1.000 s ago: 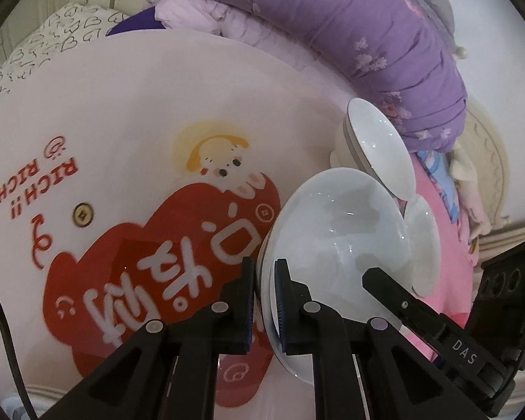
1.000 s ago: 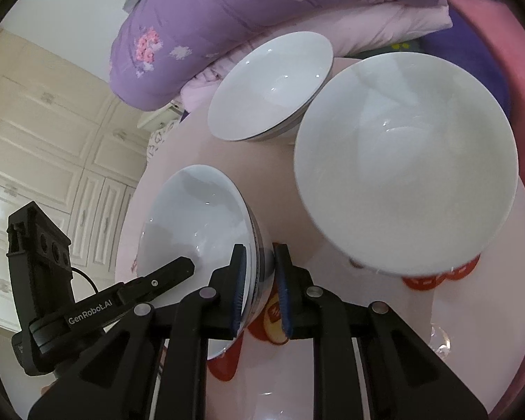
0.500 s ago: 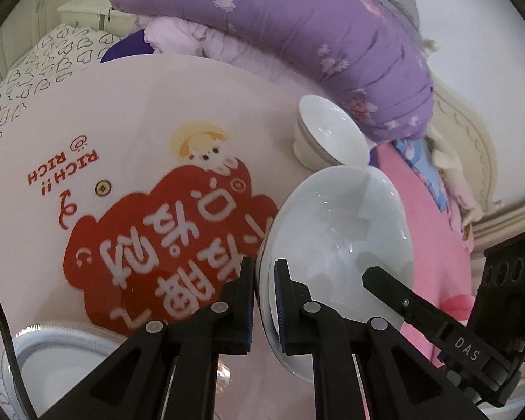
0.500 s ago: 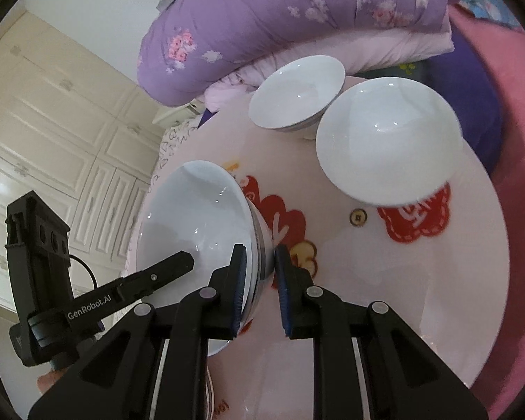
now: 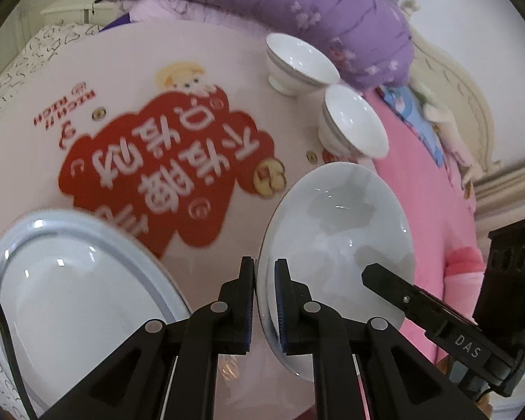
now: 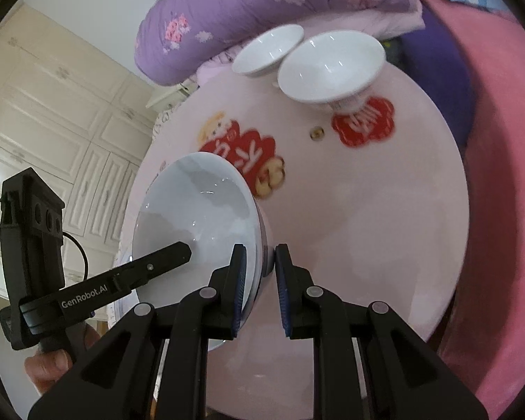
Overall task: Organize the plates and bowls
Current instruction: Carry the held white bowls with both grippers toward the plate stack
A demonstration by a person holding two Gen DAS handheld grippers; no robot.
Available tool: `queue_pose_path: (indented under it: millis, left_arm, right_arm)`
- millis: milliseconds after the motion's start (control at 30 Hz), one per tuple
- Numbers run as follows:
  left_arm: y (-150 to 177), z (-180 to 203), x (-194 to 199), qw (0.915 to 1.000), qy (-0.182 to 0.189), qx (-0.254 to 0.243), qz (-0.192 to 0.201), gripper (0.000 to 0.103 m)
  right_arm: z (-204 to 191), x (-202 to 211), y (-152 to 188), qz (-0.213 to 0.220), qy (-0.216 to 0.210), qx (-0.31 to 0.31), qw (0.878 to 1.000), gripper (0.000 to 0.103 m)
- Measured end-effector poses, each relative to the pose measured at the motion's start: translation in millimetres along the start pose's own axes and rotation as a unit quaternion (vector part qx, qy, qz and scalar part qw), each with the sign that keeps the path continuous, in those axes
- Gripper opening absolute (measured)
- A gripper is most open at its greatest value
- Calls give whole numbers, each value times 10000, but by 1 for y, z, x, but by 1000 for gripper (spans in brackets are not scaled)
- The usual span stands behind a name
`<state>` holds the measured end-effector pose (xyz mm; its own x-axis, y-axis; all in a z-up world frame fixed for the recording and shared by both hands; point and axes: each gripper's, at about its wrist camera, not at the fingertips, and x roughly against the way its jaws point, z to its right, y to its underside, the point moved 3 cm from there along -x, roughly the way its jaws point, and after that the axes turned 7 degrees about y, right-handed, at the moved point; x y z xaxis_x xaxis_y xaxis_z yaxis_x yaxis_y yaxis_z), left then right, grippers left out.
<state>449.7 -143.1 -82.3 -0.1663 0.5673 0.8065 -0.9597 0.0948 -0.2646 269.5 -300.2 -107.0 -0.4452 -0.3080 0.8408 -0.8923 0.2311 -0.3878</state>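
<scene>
Left wrist view: left gripper (image 5: pixel 264 301) clamped on large bowl (image 5: pixel 336 245) rim above table (image 5: pixel 129 56), plate (image 5: pixel 70 290) lower left, unseen elsewhere, 2 small bowls (image 5: pixel 299 61) near far edge; right wrist view: right gripper (image 6: pixel 259 290) pinching the same bowl's opposite rim, bare tabletop rightward.

Your held bowl (image 5: pixel 336 231) is pale white-blue. The counter (image 5: pixel 157 56) is pink with a red cloud patch (image 5: pixel 150 161) bearing white characters. The plate (image 5: pixel 70 287) is pale blue-white. Behind, the quilt (image 6: pixel 262 3) is purple, flowered pink and white.
</scene>
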Motion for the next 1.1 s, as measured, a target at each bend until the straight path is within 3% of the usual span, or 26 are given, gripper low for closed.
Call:
queue_pose_path:
  millis: [400,1100]
  left_arm:
    - [37,0,-19,9996,-91,2,-271,7]
    - [34,-7,-38,9993,-188,12,-321,9]
  right_arm:
    - [13,1,25,-71,144,-7,9999,17]
    - [17,-23,25,-338,261,134,9990,19]
